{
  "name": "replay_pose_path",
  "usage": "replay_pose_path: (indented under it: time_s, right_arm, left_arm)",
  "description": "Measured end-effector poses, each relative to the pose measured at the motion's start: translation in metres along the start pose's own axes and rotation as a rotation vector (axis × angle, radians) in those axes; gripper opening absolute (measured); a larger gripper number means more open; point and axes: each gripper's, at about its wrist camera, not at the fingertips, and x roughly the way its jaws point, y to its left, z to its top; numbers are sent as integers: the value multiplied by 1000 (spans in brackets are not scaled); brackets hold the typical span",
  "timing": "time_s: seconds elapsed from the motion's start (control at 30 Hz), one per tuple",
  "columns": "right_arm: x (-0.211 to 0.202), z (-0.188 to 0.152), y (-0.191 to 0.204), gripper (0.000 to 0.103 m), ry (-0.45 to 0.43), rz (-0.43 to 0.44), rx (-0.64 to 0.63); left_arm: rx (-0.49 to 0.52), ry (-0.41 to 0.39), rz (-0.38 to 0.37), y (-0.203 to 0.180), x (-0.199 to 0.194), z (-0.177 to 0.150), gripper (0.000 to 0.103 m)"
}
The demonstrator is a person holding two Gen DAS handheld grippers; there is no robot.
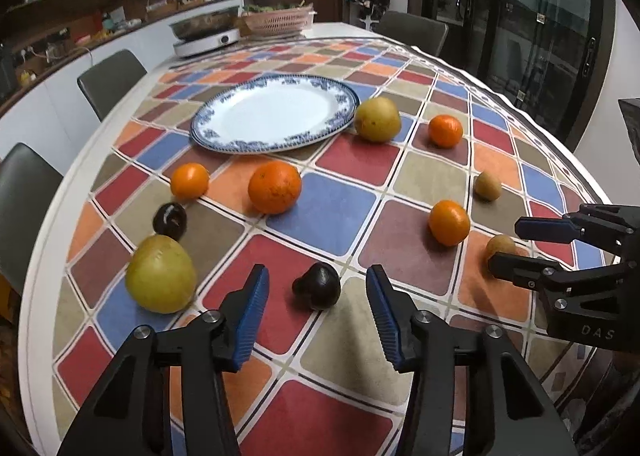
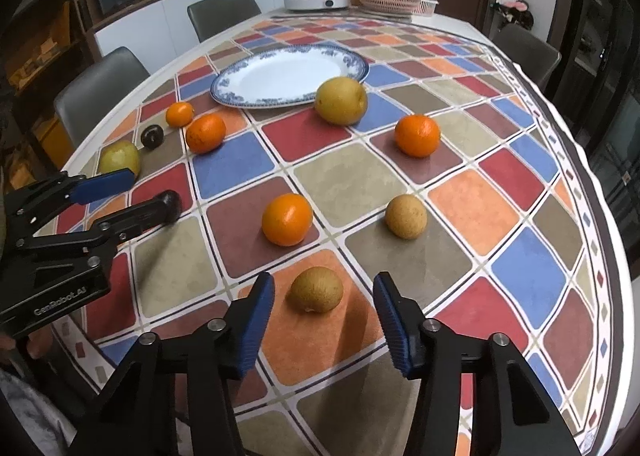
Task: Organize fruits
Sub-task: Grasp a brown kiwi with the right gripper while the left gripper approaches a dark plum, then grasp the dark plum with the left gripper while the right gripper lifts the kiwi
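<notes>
On the desk (image 1: 360, 36), a dark plum (image 1: 317, 286) is framed between the spread fingers of the left gripper (image 1: 317, 320), a yellow pear (image 1: 161, 274) just left. A kiwi (image 2: 317, 289) is framed by the right gripper (image 2: 324, 320), fingers spread. The plate (image 1: 276, 112) lies beyond, oranges between.

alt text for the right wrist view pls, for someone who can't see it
The open right gripper points at a small brown fruit lying between its jaws on a checkered tablecloth. Oranges, pears and dark fruits lie scattered around an empty blue-rimmed plate. The open left gripper reaches in from the left.
</notes>
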Motion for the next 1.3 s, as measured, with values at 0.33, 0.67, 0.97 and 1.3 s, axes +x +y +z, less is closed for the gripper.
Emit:
replay_pose_path:
  time_s: [0.33, 0.67, 0.97, 1.3]
  right_arm:
    - [13, 1, 1, 34, 42, 16, -2]
    - [14, 1, 1, 30, 43, 26, 2]
    - [9, 2, 0, 30, 28, 26, -1]
    - [-6, 10, 6, 30, -34, 31, -39]
  left_arm:
    - [-30, 52, -34, 6, 16, -1, 35]
    - [-29, 48, -25, 6, 17, -2, 28]
    - [-29, 26, -25, 6, 8, 3, 28]
    - [-45, -28, -14, 7, -16, 12, 27]
